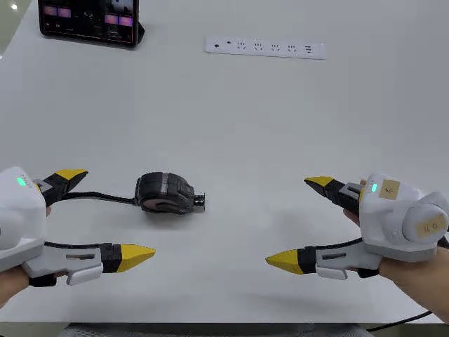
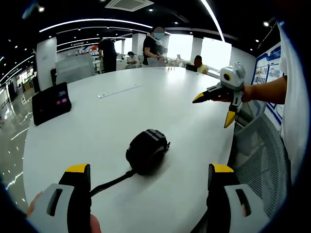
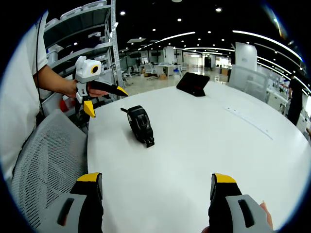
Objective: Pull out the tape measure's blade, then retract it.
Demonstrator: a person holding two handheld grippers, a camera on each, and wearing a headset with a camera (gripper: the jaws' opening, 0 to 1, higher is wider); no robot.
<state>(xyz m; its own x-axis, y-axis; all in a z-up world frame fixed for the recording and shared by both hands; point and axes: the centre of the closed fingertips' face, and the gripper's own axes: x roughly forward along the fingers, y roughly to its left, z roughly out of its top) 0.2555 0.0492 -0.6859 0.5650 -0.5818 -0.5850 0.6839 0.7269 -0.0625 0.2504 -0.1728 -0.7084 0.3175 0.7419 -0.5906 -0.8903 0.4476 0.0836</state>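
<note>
A black tape measure lies on the white table, its blade tip pointing right and a black strap trailing left. In the left gripper view the tape measure sits ahead between the yellow-tipped jaws; in the right gripper view the tape measure lies further off. My left gripper stands open just left of it, holding nothing. My right gripper is open well to the right, also holding nothing. Across the table, the right gripper shows in the left gripper view and the left gripper in the right gripper view.
A white power strip lies at the back of the table. A dark tablet stands at the back left. A grey mesh chair is at the table's near edge. People stand far behind the table.
</note>
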